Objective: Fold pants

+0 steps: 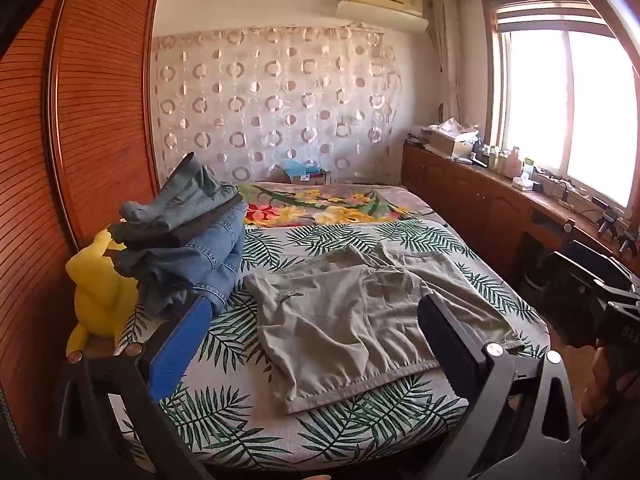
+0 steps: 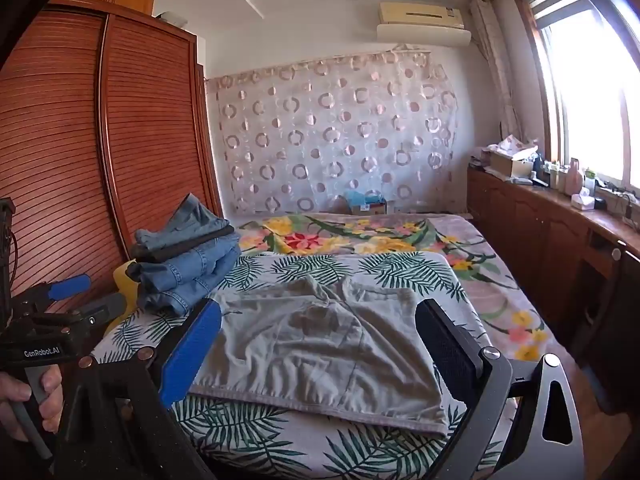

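Right wrist view: "GenRobot.AI" marks your left gripper (image 2: 86, 294); both your grippers, right gripper (image 2: 316, 340) included, hover spread above the grey pants (image 2: 320, 344).

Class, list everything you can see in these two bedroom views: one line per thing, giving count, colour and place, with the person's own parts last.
khaki pants: one pair, grey-beige, spread flat on the near part of the bed.
stack of folded jeans: one pile, blue denim with a dark layer, left side of the bed.
plush toy: one, yellow, beside the stack at the wardrobe.
bed: one, palm-leaf sheet near, floral blanket far.
wardrobe: one, reddish-brown slatted doors, left.
curtain: one, pale with rings, back wall.
air conditioner: one, cream, above the curtain.
cabinet: one, brown, cluttered, under the window.
left gripper: jaws open, nothing held.
right gripper: jaws open, nothing held.
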A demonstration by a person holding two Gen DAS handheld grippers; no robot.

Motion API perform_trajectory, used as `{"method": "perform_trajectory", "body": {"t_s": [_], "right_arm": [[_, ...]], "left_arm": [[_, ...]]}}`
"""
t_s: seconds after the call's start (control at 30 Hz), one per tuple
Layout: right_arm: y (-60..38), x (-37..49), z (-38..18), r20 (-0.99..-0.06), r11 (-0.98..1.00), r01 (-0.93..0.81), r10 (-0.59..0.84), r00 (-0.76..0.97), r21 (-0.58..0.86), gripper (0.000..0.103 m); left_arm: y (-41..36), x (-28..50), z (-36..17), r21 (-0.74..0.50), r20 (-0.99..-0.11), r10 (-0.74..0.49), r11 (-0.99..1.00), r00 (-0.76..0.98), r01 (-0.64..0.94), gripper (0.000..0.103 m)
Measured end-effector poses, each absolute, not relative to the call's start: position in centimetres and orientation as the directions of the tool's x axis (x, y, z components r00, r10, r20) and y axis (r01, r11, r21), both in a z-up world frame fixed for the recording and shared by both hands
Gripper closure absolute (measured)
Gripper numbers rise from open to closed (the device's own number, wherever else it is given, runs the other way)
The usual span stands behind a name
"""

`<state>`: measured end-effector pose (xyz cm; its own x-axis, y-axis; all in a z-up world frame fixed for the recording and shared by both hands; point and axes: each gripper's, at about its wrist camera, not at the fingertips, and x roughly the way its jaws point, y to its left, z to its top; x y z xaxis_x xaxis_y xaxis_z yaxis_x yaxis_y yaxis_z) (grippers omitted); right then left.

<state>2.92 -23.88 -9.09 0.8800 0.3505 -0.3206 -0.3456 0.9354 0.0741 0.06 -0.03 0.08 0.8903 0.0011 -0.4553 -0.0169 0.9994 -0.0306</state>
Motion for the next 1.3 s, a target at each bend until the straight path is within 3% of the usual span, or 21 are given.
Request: {"method": "perform_trajectory", "body": {"t_s": [1.3], "right_arm": [[-23.69,3.26,-9.03,-0.319,0.933,-0.352,0.355,0.879,0.071,0.005]], "left_arm": [[0.44,0.14,0.26,-0.032,-0.450,0.007,0.999,0.893,-0.024,0.000]]}}
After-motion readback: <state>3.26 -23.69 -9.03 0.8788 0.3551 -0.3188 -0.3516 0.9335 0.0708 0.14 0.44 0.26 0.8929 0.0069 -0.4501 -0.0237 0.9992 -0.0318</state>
